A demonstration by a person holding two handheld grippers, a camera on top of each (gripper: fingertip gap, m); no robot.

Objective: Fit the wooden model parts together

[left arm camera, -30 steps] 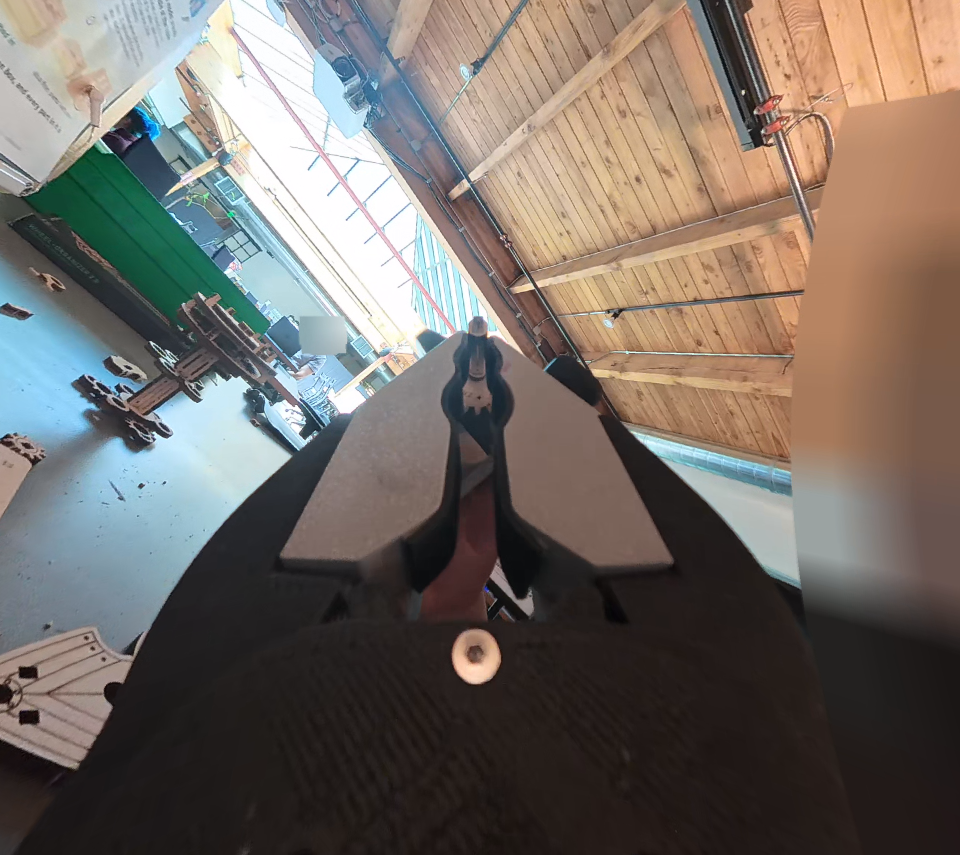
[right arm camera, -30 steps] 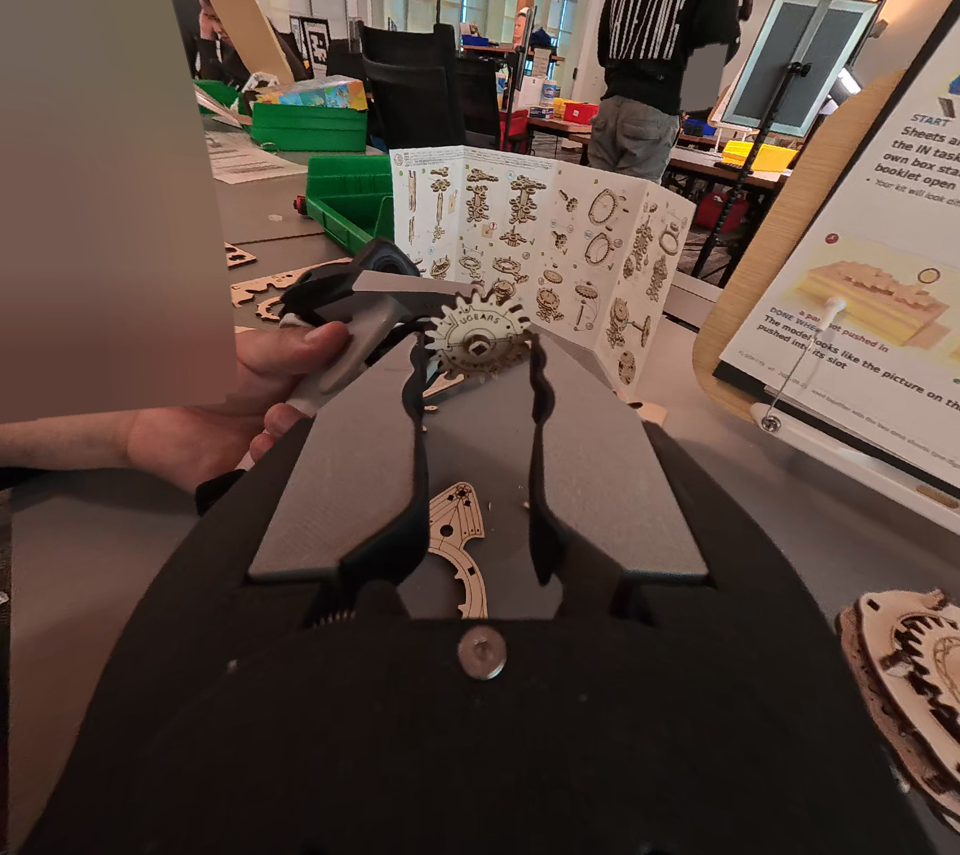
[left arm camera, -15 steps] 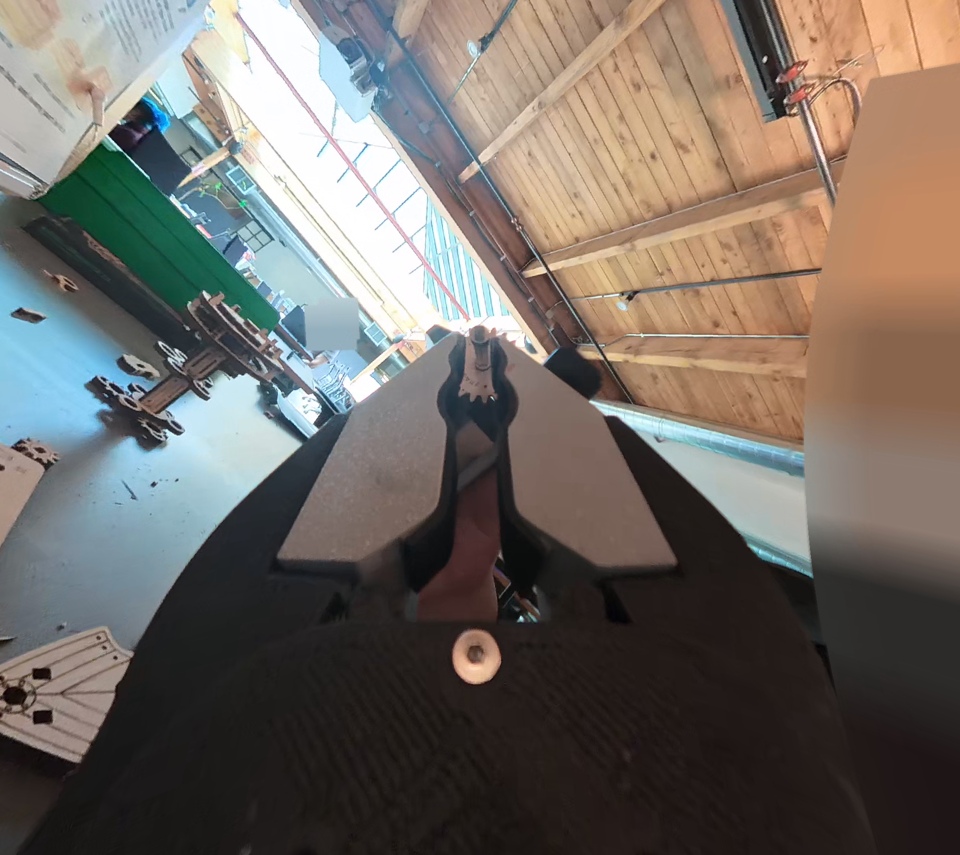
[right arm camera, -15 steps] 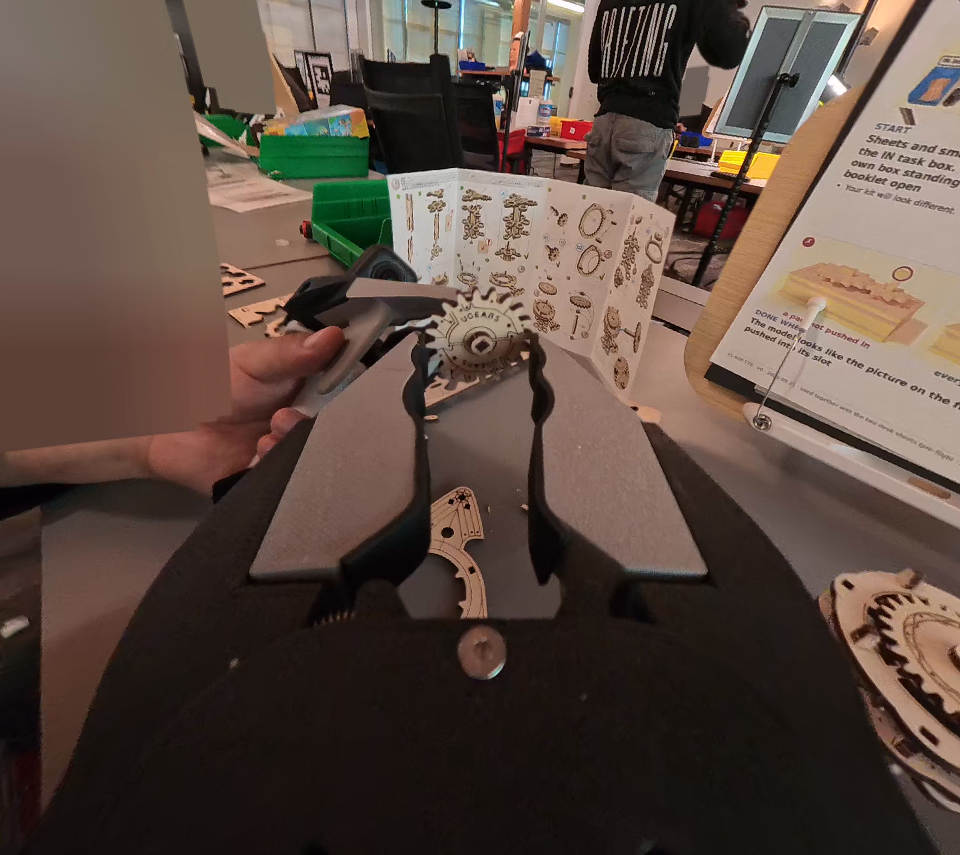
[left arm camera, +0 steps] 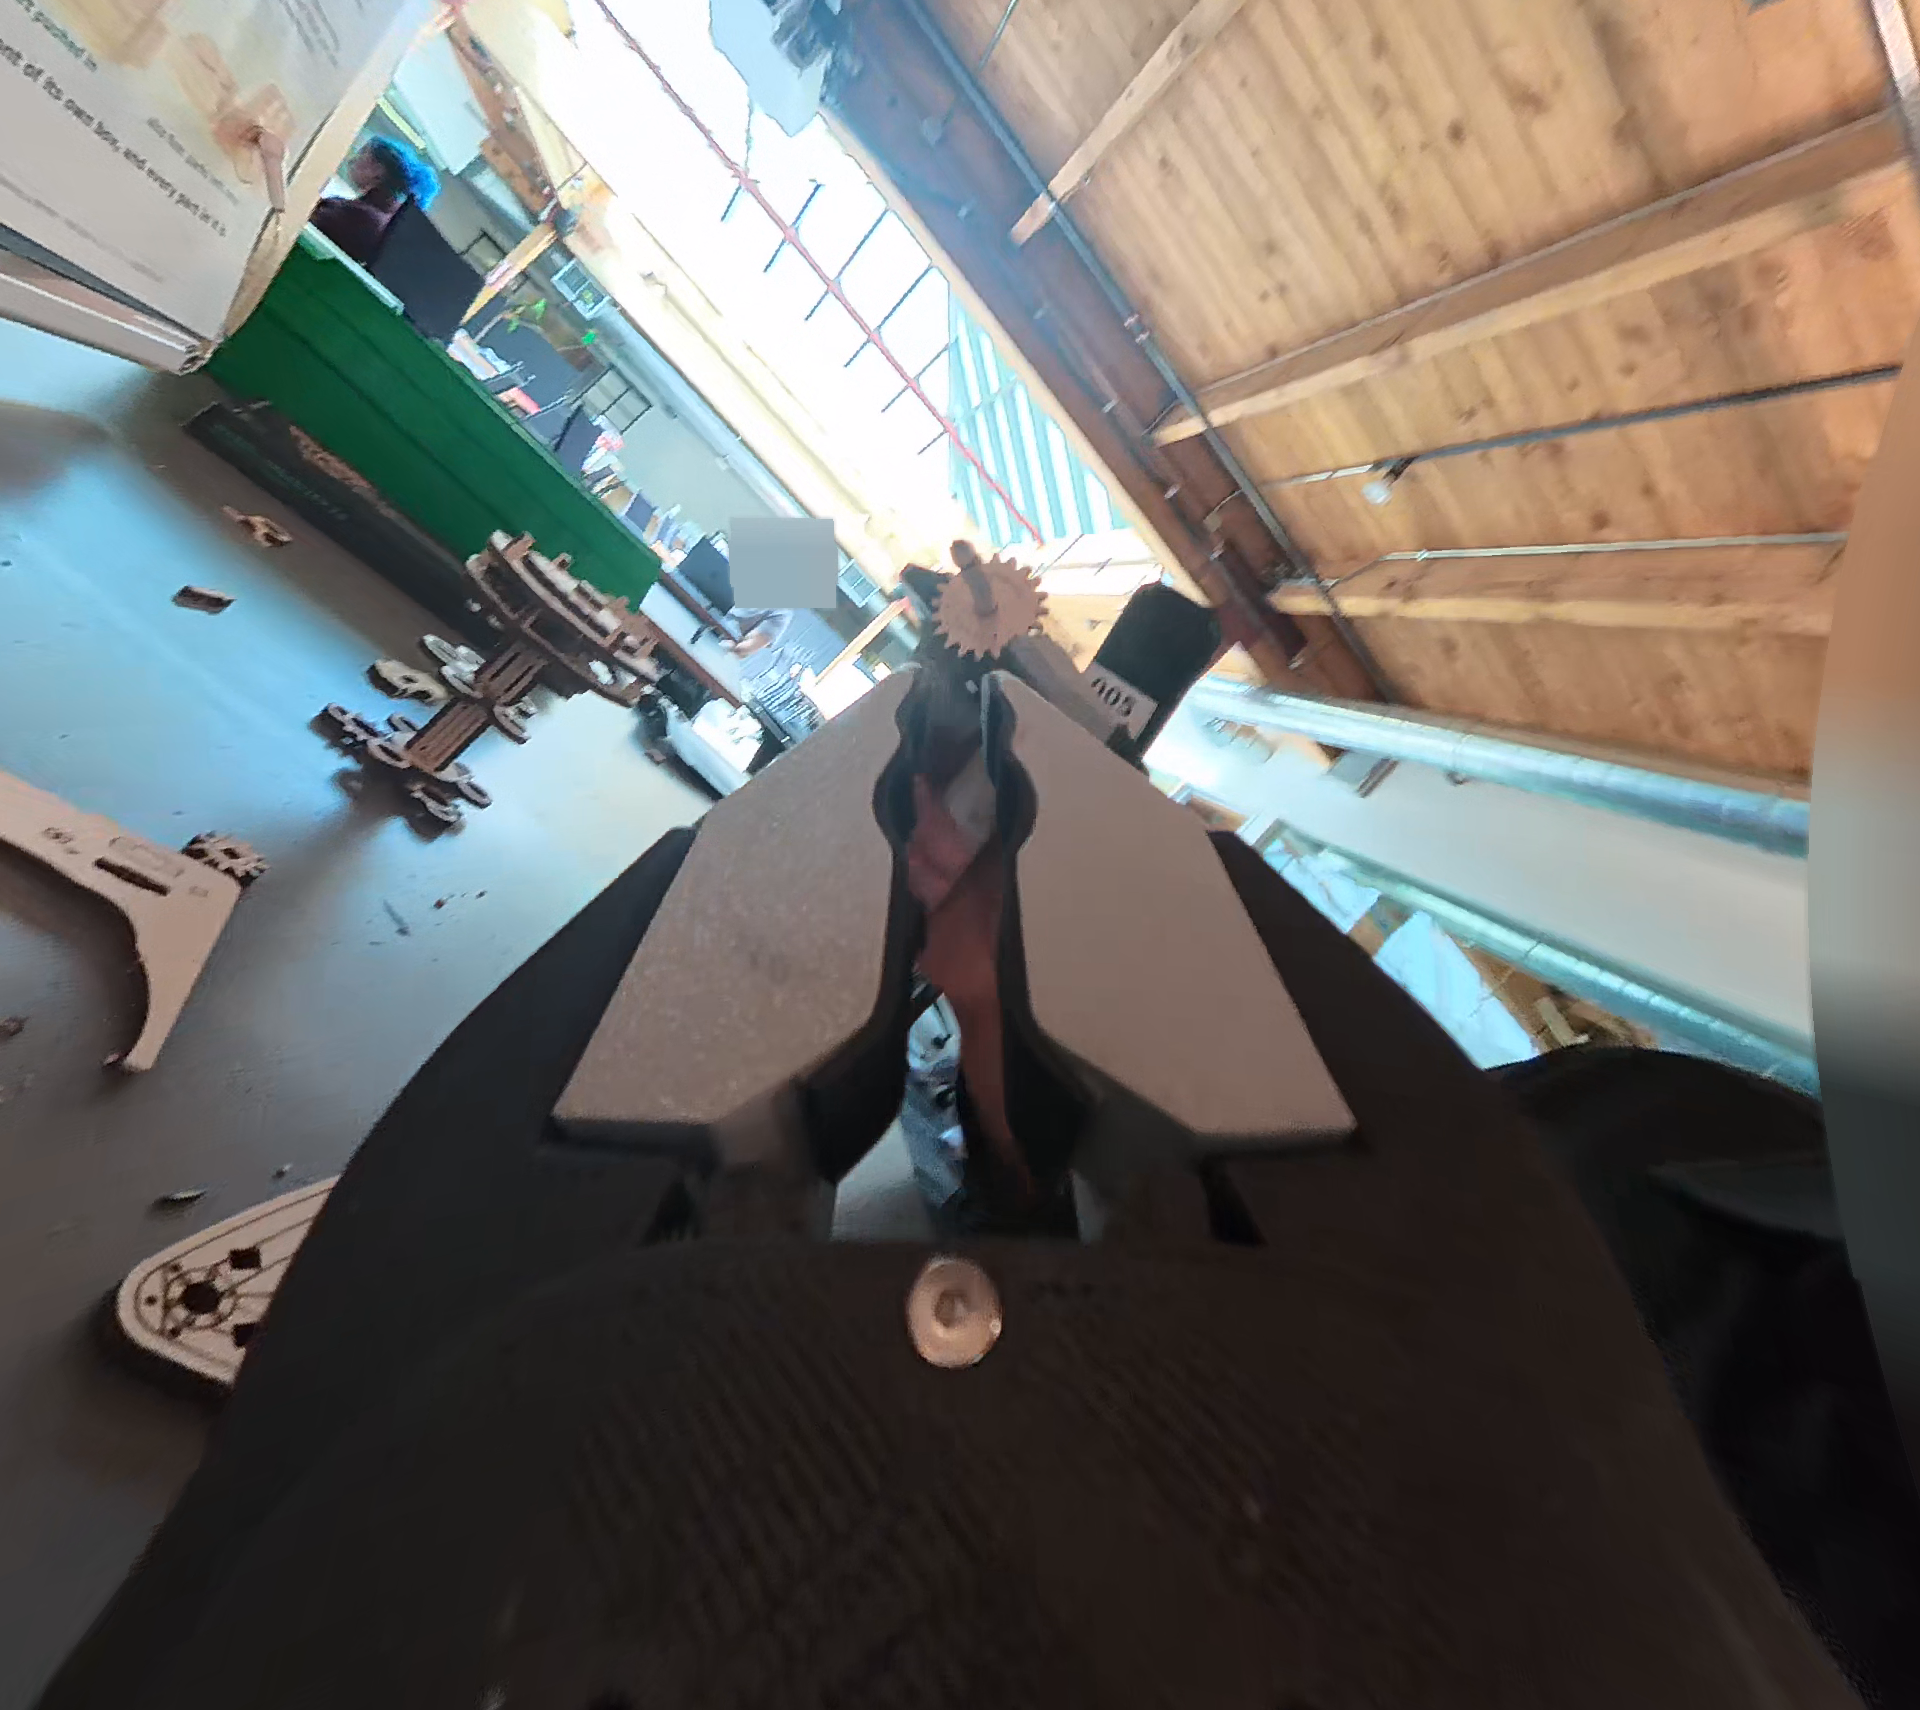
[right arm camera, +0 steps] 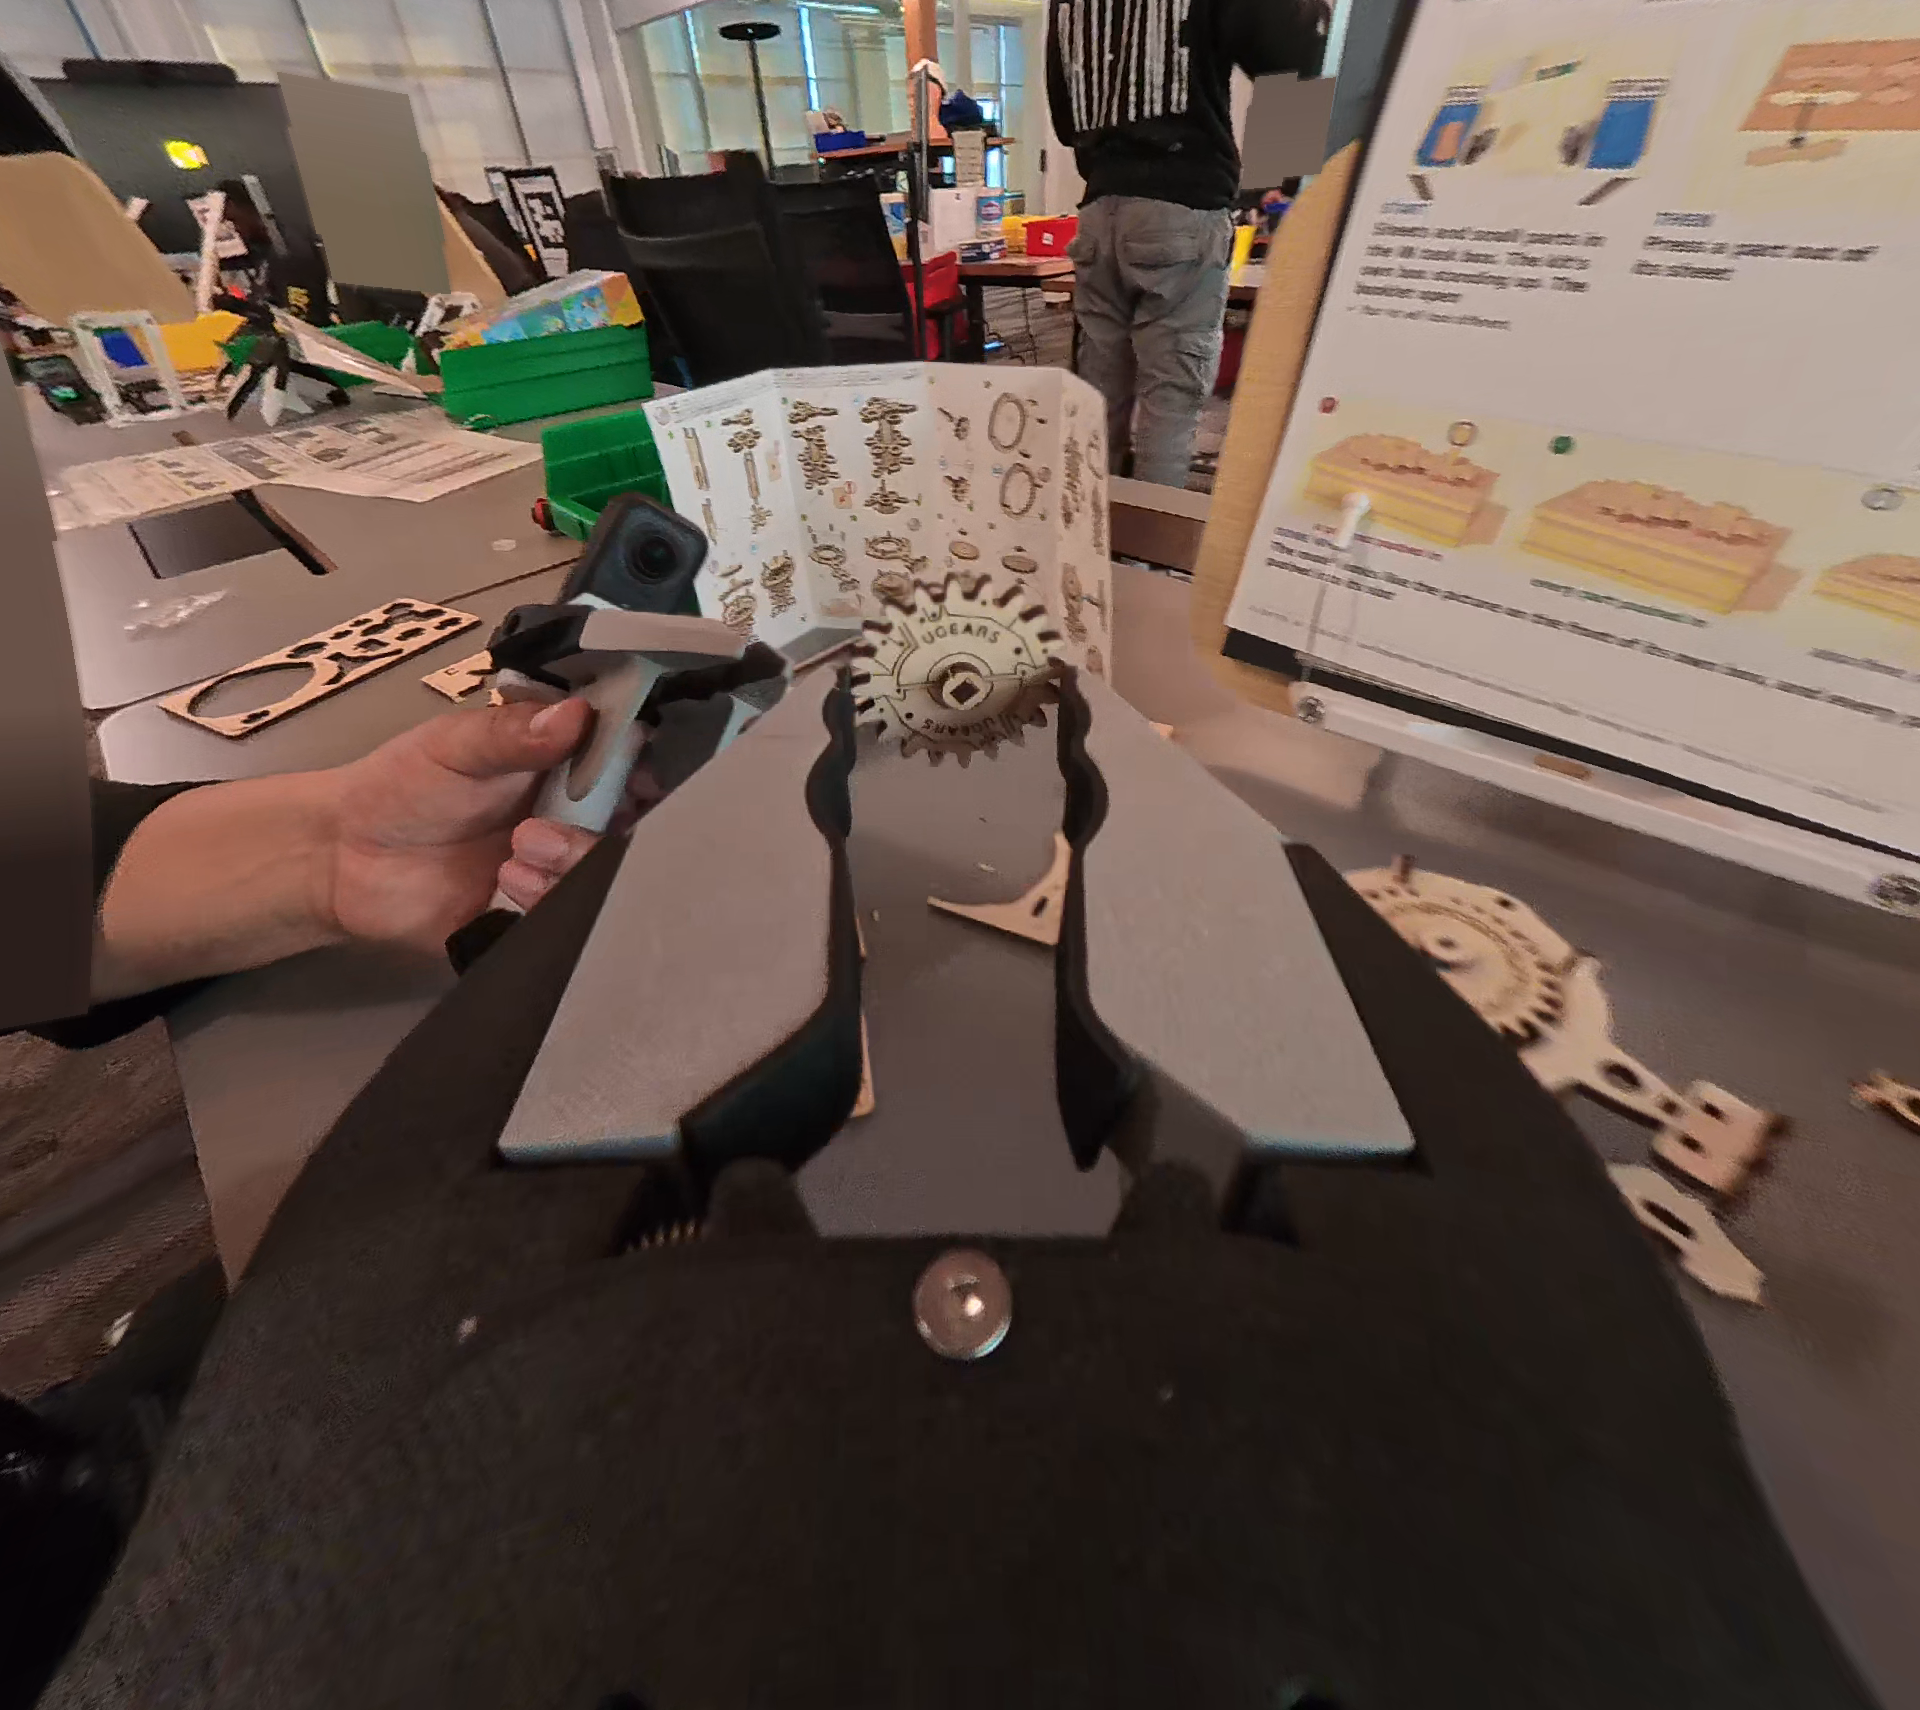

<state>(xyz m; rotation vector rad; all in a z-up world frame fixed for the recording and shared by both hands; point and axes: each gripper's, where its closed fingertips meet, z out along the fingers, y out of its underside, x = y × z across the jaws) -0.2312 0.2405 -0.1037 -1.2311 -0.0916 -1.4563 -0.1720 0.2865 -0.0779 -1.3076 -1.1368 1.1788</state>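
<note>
the right gripper (right arm camera: 951,704) holds a round, pale plywood gear (right arm camera: 954,684) with saw-like teeth and a square centre hole; its jaws are clamped on the gear's opposite edges, above the grey bench (right arm camera: 1766,1016). the left gripper (right arm camera: 769,673), held in a hand (right arm camera: 416,839), points at the gear from the side. in the left wrist view the left gripper (left arm camera: 954,692) has its jaws drawn nearly together, and whether they pinch anything cannot be told; the gear (left arm camera: 987,606) sits just beyond the tips. a flat toothed plywood assembly (right arm camera: 1538,1006) lies on the bench, with a folded paper instruction sheet (right arm camera: 883,476) upright behind the gear.
</note>
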